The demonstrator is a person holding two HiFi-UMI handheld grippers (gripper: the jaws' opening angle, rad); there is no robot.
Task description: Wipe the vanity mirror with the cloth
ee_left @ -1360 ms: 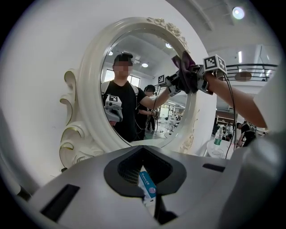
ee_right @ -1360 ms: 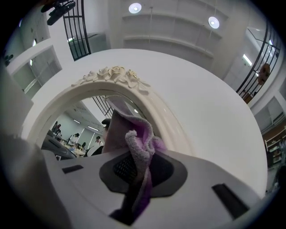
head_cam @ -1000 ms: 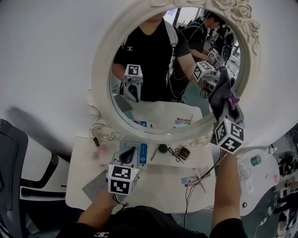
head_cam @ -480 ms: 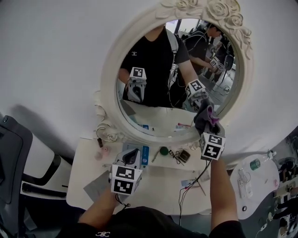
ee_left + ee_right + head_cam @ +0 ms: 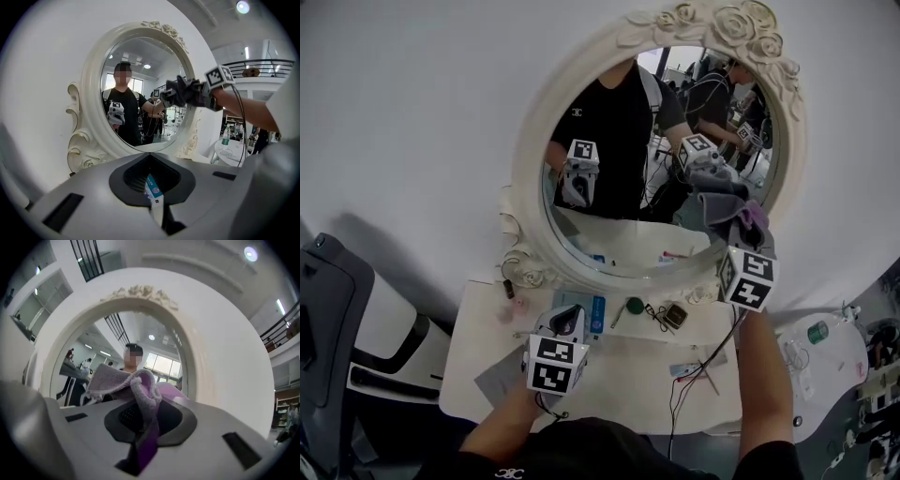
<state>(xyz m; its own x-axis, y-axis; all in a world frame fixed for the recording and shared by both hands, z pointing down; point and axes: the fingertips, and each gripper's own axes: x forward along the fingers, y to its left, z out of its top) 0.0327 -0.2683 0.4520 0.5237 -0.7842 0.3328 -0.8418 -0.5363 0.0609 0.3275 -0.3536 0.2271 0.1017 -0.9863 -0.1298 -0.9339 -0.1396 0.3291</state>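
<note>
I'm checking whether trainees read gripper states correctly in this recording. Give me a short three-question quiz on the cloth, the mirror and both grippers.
1. True or false: the left gripper holds the cloth.
2. The right gripper presses the cloth against which part of the vanity mirror? A top; B lower right; C left edge.
3. Fill in: the left gripper's jaws are ___, low over the table.
Key: 1 false, the right gripper holds it; 2 B; 3 together, with nothing between them.

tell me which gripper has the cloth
The right gripper: its jaws are shut on the purple-grey cloth at the mirror; the left gripper, low over the table, holds nothing.
</note>
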